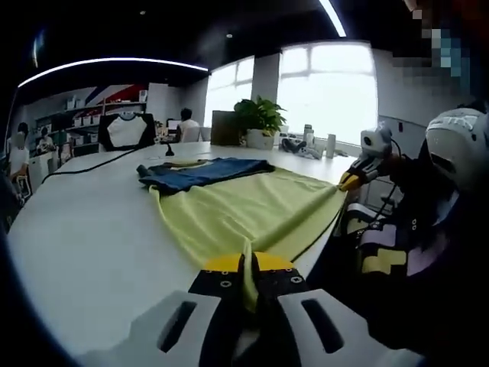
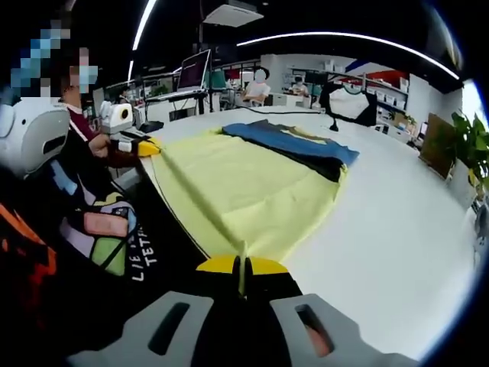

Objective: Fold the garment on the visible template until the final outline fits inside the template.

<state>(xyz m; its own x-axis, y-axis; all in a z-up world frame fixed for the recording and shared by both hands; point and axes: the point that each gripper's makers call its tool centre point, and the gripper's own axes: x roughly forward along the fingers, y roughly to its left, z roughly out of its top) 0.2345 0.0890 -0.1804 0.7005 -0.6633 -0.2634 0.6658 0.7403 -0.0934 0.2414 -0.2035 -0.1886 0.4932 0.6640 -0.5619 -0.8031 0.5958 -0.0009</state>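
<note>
In the left gripper view the left gripper (image 1: 248, 264) has its yellow-tipped jaws pinched together on a corner of the garment (image 1: 244, 210), the yellow cloth running up between them. From there the garment spreads over the white counter (image 1: 84, 229), its yellow part nearest the gripper and its dark blue part (image 1: 200, 173) at the far end. At the garment's other near corner, by the counter's edge, the right gripper (image 1: 350, 182) shows its yellow tips closed on the cloth, held by a person in a patterned dark top (image 1: 397, 245) beside the counter. Beyond the garment stand a potted plant (image 1: 260, 118) and a dark stand with a white panel (image 1: 126, 130), with bright windows behind. In the right gripper view the right gripper (image 2: 242, 267) likewise has its jaws clamped on a garment (image 2: 237, 187) corner, and the cloth stretches away across the counter (image 2: 397, 222) to the blue part (image 2: 294, 145). The left gripper (image 2: 145, 147) grips the neighbouring corner at the counter's edge, next to the person (image 2: 92, 229). A laptop (image 2: 192, 73) sits on a desk beyond the garment.
</note>
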